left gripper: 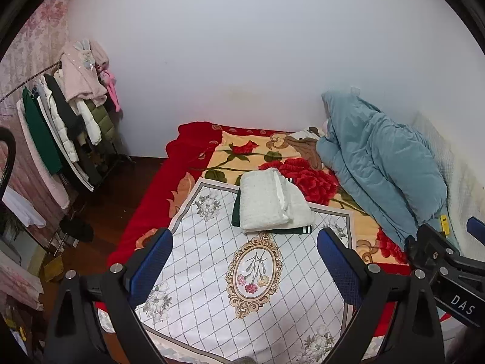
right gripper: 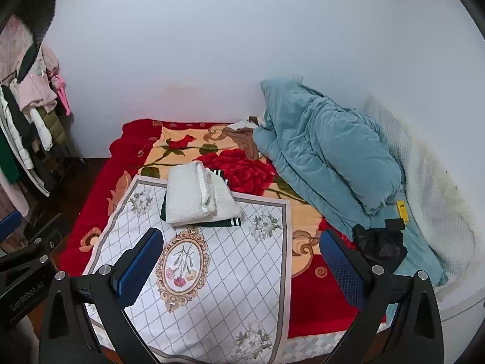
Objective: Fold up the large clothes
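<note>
Left tool [left gripper: 245, 261]: jaws spread wide, holding nothing; it hovers above the near part of the white patterned cloth [left gripper: 212, 273].
Right tool [right gripper: 242, 261]: jaws spread wide, holding nothing; it hovers above the right edge of the same cloth, just to the right of the left tool.
Task item: a folded white garment [left gripper: 269, 200] lies on top of a folded dark green garment [left gripper: 291, 230] with white stripes, which shows only at the stack's edges.
Location of stack: on the far part of the patterned cloth, over the red floral blanket [left gripper: 306, 179] on the bed.
Stack relative to tools: ahead of both, on the far side, well apart from the fingertips; nearly centred for the left tool, to the far left for the right tool.
Other items: a blue quilt [left gripper: 379, 163] is heaped at the far right; a clothes rack [left gripper: 60, 121] stands at the far left.
Step in hand (judgement): the stack looks finished; the tools appear clear of it, ready for the next garment.
Method: keep both tools raised and wide when passing the stack, so the folds are not dragged. Lay the next garment flat on the bare near area of the cloth. Grip matching corners with both tools.
</note>
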`<state>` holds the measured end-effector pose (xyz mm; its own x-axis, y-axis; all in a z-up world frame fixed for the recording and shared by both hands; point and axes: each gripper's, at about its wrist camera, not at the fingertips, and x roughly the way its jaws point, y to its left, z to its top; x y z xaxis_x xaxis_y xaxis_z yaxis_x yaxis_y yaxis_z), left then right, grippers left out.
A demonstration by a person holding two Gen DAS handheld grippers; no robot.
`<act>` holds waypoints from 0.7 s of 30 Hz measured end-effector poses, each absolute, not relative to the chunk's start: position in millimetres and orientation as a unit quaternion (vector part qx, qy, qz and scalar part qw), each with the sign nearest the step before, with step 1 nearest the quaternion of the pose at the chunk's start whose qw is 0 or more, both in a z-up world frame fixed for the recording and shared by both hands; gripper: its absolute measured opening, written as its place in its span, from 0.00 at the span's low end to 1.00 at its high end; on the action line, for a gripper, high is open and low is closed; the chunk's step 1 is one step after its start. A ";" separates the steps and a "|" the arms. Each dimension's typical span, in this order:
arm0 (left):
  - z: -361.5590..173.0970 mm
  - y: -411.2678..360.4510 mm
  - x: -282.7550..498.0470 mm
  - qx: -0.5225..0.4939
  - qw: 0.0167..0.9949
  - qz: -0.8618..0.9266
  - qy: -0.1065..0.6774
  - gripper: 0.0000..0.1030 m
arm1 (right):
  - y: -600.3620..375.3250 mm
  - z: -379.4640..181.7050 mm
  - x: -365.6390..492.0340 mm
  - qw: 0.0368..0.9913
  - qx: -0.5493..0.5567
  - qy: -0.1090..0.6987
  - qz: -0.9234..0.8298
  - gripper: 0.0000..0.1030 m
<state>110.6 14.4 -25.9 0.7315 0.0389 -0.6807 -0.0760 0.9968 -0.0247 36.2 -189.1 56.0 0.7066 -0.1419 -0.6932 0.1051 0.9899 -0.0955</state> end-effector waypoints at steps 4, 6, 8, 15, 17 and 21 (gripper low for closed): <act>-18.8 12.2 101.4 -0.021 0.930 0.036 0.366 0.94 | -192.4 64.5 28.3 0.925 -0.024 0.373 -0.064 1.00; -15.2 12.1 99.2 -0.023 0.929 0.036 0.368 0.94 | -195.2 68.6 26.8 0.925 -0.021 0.376 -0.058 1.00; -11.1 11.6 96.5 -0.018 0.930 0.041 0.365 0.94 | -196.9 72.0 24.1 0.925 -0.017 0.377 -0.053 1.00; -0.4 12.4 93.1 -0.019 0.932 0.050 0.357 0.94 | -200.1 84.3 23.7 0.925 -0.017 0.376 -0.043 1.00; 1.0 12.9 91.6 -0.023 0.933 0.051 0.355 0.94 | -201.6 87.9 24.4 0.927 -0.019 0.372 -0.045 1.00; 2.4 12.9 91.5 -0.026 0.933 0.051 0.355 0.94 | -203.1 94.1 23.8 0.928 -0.022 0.368 -0.048 1.00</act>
<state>91.5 12.9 2.4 0.7427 0.0766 -0.6652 -0.1133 0.9935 -0.0120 23.8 -203.1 94.1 0.7251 -0.1055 -0.6806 0.0724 0.9944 -0.0770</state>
